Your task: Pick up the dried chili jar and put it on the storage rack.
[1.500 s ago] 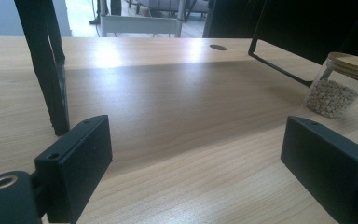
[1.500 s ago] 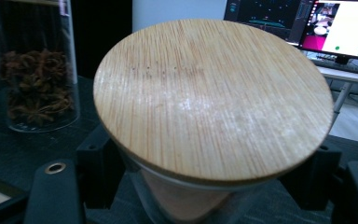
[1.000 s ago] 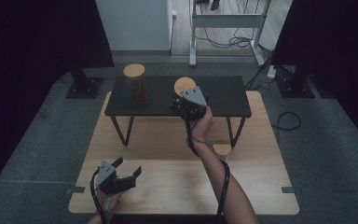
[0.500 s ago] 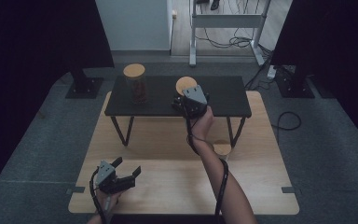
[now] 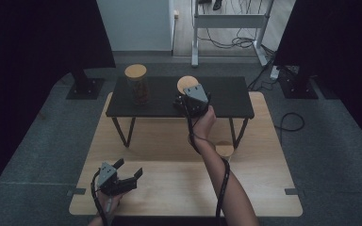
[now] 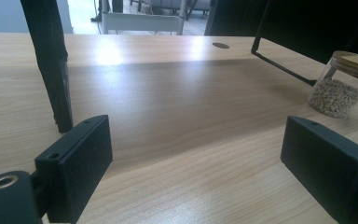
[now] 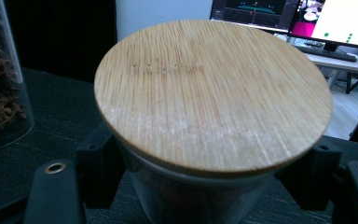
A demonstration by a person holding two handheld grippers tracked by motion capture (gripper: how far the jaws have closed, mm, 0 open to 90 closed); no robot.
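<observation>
While the left gripper (image 5: 122,175) rests low on the wooden table (image 5: 264,188) with its jaws spread wide and empty, the right gripper (image 5: 191,101) reaches onto the black shelf (image 5: 226,96), its jaws closed around a glass jar (image 7: 191,196) under its bamboo lid (image 7: 212,91). A second jar (image 5: 136,84) stands well apart on the shelf. A third jar (image 6: 342,84) of pale grains sits on the table.

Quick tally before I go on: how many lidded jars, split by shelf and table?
On the black shelf: 2, the tall jar and the middle jar
On the wooden table: 1, the pellet jar
Total: 3
</observation>
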